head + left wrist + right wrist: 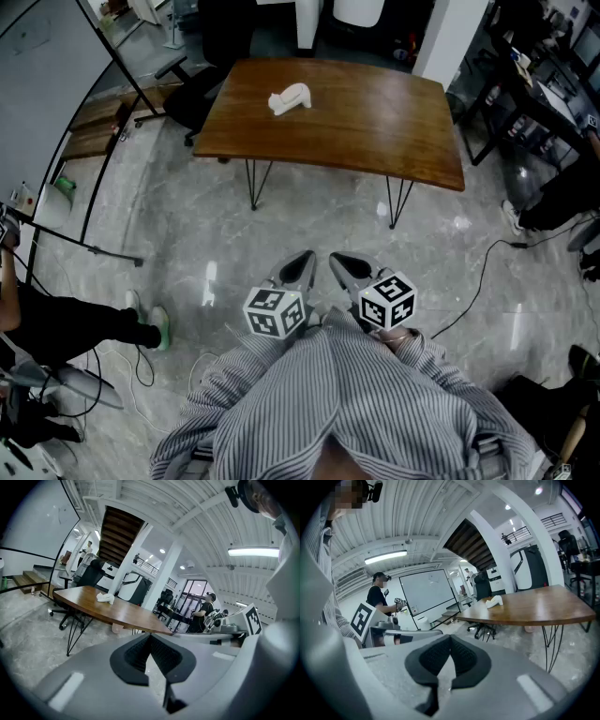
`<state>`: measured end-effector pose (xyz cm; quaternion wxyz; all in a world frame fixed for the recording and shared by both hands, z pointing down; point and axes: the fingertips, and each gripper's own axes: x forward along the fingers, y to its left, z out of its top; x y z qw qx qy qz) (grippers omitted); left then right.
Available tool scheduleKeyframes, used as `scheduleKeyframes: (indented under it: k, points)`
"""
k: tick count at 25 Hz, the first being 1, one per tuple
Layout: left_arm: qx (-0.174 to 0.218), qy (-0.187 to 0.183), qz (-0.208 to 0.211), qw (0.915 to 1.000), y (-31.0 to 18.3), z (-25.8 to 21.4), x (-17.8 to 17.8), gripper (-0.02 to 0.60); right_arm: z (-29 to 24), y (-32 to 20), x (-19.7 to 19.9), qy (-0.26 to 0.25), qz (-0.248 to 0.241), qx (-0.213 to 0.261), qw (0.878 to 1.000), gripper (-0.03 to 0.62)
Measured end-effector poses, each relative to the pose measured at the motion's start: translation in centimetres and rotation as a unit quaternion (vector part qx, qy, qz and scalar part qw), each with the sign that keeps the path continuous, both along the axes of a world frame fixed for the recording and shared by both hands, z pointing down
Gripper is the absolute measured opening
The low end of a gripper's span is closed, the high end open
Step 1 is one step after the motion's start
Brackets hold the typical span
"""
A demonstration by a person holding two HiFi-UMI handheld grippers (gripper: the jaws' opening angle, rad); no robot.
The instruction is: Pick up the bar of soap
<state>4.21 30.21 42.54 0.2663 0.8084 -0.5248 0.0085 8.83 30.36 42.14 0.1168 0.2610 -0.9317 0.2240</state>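
A white bar of soap (290,98) lies on the brown wooden table (375,131), towards its far left part. It also shows small in the left gripper view as the soap (105,598) and in the right gripper view as the soap (494,602). My left gripper (302,265) and right gripper (339,264) are held close to my chest, well short of the table, above the floor. Both have their jaws shut with nothing between them, as the left gripper (151,637) and right gripper (450,640) show in their own views.
The table stands on thin black hairpin legs (253,185) on a glossy grey floor. A black office chair (192,94) sits at its left end. A person in black (56,323) stands at the left. Cables (478,281) trail on the floor to the right; desks and clutter (544,84) are at the far right.
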Motion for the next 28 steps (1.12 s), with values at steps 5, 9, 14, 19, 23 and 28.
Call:
scheduleKeyframes:
  k: [5, 9, 14, 19, 23, 28]
  points:
    - [-0.009, 0.008, -0.004, 0.9999, -0.4, 0.7, -0.3, 0.002, 0.4, -0.3, -0.2, 0.004, 0.0, 0.003, 1.0, 0.002]
    - [-0.009, 0.009, -0.006, 0.9999, -0.7, 0.9, -0.2, 0.002, 0.6, -0.8, 0.2, 0.008, 0.005, 0.007, 1.0, 0.002]
    - [-0.013, 0.007, -0.007, 0.9999, -1.1, 1.0, 0.0, 0.002, 0.7, -1.1, 0.2, 0.006, -0.003, 0.007, 1.0, 0.002]
    - [-0.013, 0.004, -0.016, 0.9998, -1.9, 0.9, 0.1, 0.002, 0.8, -2.1, 0.5, 0.01, -0.007, 0.012, 1.0, 0.002]
    - [0.007, -0.005, -0.011, 0.9999, -2.9, 0.0, 0.8, 0.002, -0.3, -3.8, 1.3, 0.011, 0.007, 0.048, 0.999, 0.002]
    - [0.028, -0.027, -0.014, 0.9991, -4.3, -0.3, 1.1, 0.002, -0.9, -5.2, 1.8, 0.009, 0.009, 0.074, 0.997, 0.002]
